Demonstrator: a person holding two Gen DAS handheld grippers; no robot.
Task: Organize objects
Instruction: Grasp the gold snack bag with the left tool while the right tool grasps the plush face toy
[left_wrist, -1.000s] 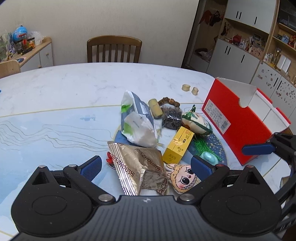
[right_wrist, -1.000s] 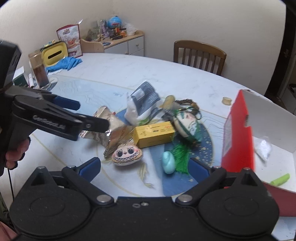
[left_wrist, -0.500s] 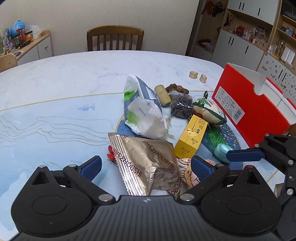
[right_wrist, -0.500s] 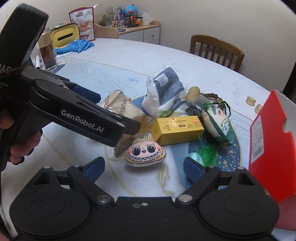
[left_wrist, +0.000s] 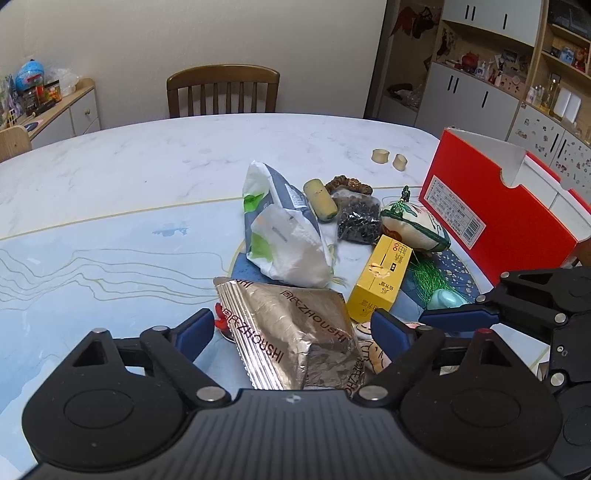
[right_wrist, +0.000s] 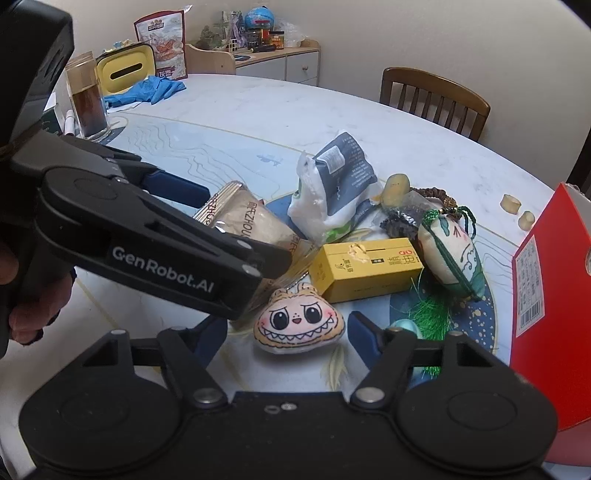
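A pile of objects lies on the table. My left gripper (left_wrist: 293, 328) is open, its fingers on either side of a silver foil snack bag (left_wrist: 291, 332), also in the right wrist view (right_wrist: 251, 225). My right gripper (right_wrist: 288, 328) is open around a cartoon face plush (right_wrist: 301, 323). Behind lie a yellow box (right_wrist: 365, 269), an embroidered pouch (right_wrist: 452, 251), a white and grey bag (right_wrist: 332, 181) and a teal egg-shaped thing (left_wrist: 445, 299). A red box (left_wrist: 495, 210) stands open at the right.
A dark bag of bits (left_wrist: 356, 221), a yellow cylinder (left_wrist: 320, 199) and a bead bracelet (left_wrist: 349, 183) lie behind the pile. Two small rings (left_wrist: 389, 158) sit further back. A glass jar (right_wrist: 86, 107), blue gloves (right_wrist: 155, 88) and a wooden chair (left_wrist: 221, 90) stand around.
Both grippers have moved forward and lower toward the pile. The left now straddles the foil bag and the right straddles the face plush. Both stay open.
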